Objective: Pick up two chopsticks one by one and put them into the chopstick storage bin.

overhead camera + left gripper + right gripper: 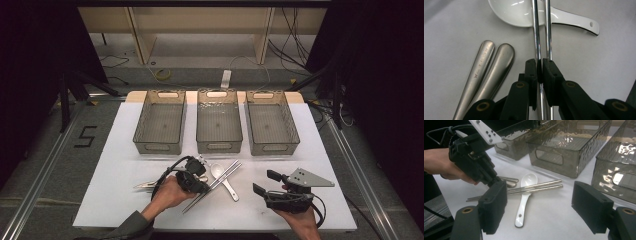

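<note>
My left gripper (539,66) is shut on one of two metal chopsticks (536,37), its pads pinching the left one. The second chopstick (547,32) runs close beside it, past the right pad. Both chopsticks (231,169) lie slanted across a white ceramic spoon (218,171) on the white mat, with the left gripper (205,189) low over their middle. My right gripper (265,182) hovers to the right, open and holding nothing. In the right gripper view its jaws (540,195) frame the spoon (524,197), the chopsticks (541,185) and the left gripper (495,180).
Three grey see-through bins (159,146) (219,146) (274,147) stand in a row at the back of the white mat (125,165). Two metal spoon handles (491,65) lie just left of the chopsticks. Cables and shelf legs are on the floor beyond the table.
</note>
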### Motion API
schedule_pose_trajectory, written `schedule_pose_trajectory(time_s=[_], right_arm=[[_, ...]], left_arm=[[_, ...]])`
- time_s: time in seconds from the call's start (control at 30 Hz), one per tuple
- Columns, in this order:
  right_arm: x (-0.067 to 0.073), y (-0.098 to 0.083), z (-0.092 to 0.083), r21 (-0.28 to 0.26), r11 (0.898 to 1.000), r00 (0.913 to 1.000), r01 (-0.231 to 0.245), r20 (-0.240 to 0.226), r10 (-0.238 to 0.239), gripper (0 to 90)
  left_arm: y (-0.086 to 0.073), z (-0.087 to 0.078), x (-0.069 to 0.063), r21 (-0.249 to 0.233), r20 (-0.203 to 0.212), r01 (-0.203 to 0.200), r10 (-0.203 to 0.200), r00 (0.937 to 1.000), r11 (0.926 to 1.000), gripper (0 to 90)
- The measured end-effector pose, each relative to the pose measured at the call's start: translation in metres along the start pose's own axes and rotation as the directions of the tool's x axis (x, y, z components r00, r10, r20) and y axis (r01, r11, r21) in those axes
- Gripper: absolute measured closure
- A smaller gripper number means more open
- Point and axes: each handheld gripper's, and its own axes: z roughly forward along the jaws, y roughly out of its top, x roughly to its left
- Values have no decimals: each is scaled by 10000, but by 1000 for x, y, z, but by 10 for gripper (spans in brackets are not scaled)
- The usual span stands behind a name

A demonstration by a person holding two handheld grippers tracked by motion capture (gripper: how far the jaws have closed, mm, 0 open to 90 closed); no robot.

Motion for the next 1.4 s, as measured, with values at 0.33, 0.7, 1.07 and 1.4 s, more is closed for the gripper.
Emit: schedule_pose_trajectory(time_s=[0.33,0.7,1.07,1.4], right_arm=[[0,0,1,15,10000,10000,-38,-18,38,299],[0,0,2,104,9999,10000,-20,-64,21,308],[1,0,0,116,9999,10000,-38,-3,38,313],[1,0,0,81,10000,10000,-51,8,51,312]], left_arm=[[2,6,-2,42,87,-20,20,10000,10000,833],[2,7,-3,-156,123,-262,264,9996,9995,853],[4,-14,-1,-966,-47,-501,498,9987,9941,855],[8,-52,10,-2121,-194,-238,202,9996,9770,855]])
